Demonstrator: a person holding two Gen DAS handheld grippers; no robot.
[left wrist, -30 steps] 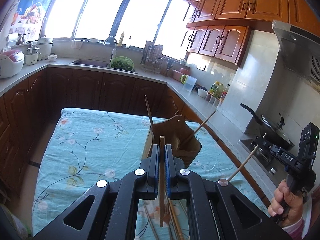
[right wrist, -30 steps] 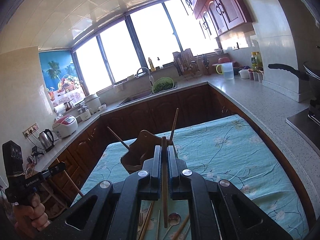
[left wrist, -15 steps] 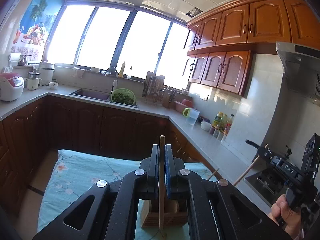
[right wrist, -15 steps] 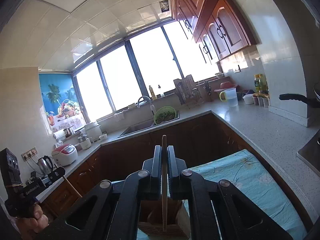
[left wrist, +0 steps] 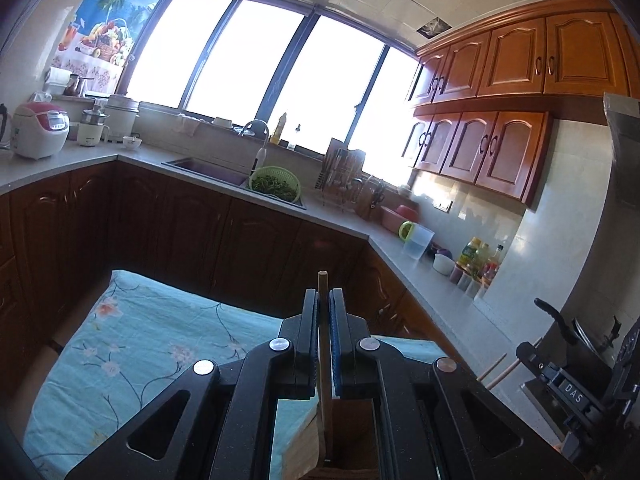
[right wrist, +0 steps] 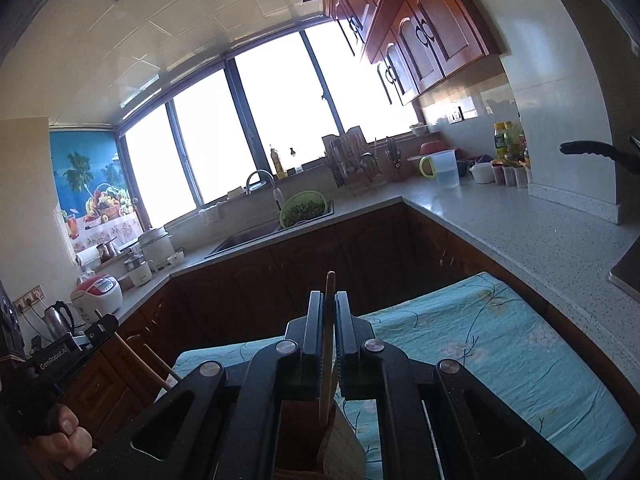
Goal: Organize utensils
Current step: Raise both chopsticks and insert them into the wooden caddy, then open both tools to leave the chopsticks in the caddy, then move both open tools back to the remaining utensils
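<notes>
In the left wrist view my left gripper is shut on a wooden chopstick that stands upright. Its lower end reaches into the wooden utensil holder just under the jaws. In the right wrist view my right gripper is likewise shut on a second wooden chopstick, whose lower end dips into the same holder. Each gripper shows in the other's view, held in a hand: the right gripper at the right edge, the left gripper at the far left. The holder stands on a table with a teal floral cloth.
Dark wooden cabinets and a grey L-shaped counter surround the table. On the counter are a sink with a green colander, a dish rack, a clear jug, bottles, a rice cooker and a kettle. A pan handle juts out at right.
Both grippers moved forward and down over the holder, which has slid from ahead on the table to the bottom edge under the jaws. The chopsticks' lower ends now sit inside it.
</notes>
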